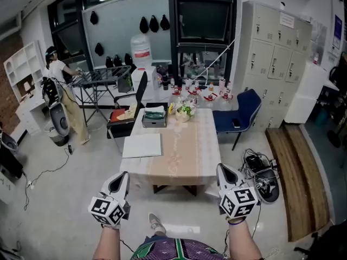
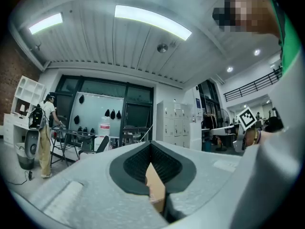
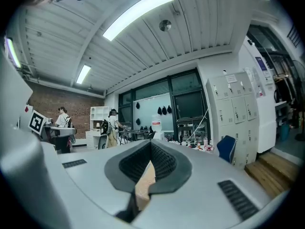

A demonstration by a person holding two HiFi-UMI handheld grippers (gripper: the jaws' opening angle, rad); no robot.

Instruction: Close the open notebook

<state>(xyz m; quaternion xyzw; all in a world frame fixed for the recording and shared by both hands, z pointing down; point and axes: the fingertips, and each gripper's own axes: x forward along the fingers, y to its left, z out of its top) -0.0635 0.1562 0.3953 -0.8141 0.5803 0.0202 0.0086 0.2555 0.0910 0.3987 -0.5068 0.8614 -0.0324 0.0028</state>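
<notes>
Head view, nearest edge first: two forearms reaching in from the bottom, one shoe (image 1: 155,222) on the grey floor between them. On the left, left gripper (image 1: 120,180), held level, jaws pressed together with nothing in them. On the right, right gripper (image 1: 226,173), likewise level, jaws fully shut and empty. Confirmed in the left gripper view and the right gripper view: ribbed dark pads meeting along one seam, only a beige sliver showing through the notch beneath.

Just past both grippers, a table (image 1: 187,156) under a beige cloth, running away from the camera. Lying flat on its near left part, the notebook (image 1: 142,145), white, close to the left edge, well apart from either gripper; cannot tell from here whether open or closed.

Farther along the table, a small box (image 1: 154,117), and beside it to the right some greenery (image 1: 185,110). Against the table's left side, a black chair (image 1: 129,108) with something orange on the seat. Off the far right corner, a blue chair (image 1: 242,111). On the floor right of the table, a tangle of cables (image 1: 259,170), then a wooden platform (image 1: 295,172).

Beyond the table, a row of small bottles (image 1: 200,93), a water jug (image 1: 141,51) and dark windows. At far right, pale lockers (image 1: 274,42). At far left, a person (image 1: 60,85) standing by a metal rack (image 1: 100,77).
</notes>
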